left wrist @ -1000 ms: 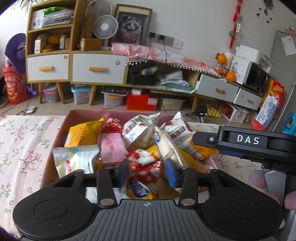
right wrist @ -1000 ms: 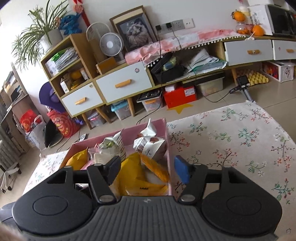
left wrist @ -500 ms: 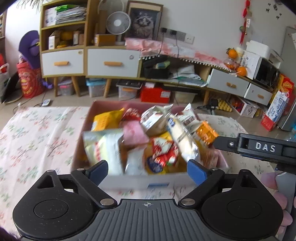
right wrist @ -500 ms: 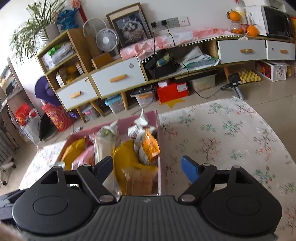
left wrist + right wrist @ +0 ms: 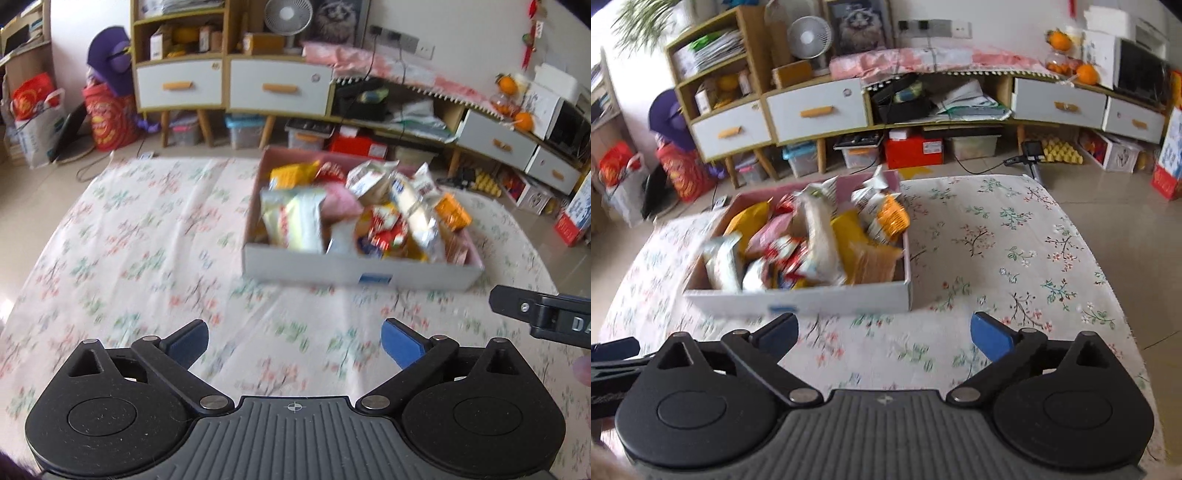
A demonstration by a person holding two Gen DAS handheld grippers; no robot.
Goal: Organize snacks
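From the left wrist view, the left tool [image 5: 294, 341] hangs over bare flowered cloth [image 5: 140, 236] on the bench, its jaws having just been opening and now spread wide with nothing between them. The snack box [image 5: 354, 271] sits ahead and a little to the right, well apart from the tips, heaped with packets. A pale packet [image 5: 295, 218] leans above the near wall, and an orange packet [image 5: 452, 211] tips toward the right wall; a nudge to the box could spill either one.

From the right wrist view, the right tool [image 5: 884, 332] is likewise spread and empty, its jaws just opened, with the box [image 5: 798, 299] near and to the left. The pile stands higher than the rim here too. The picture is blurred, so I cannot tell whether any packet is loose on the cloth. A hasty reach into such a crowded heap would probably pinch two wrappers together.
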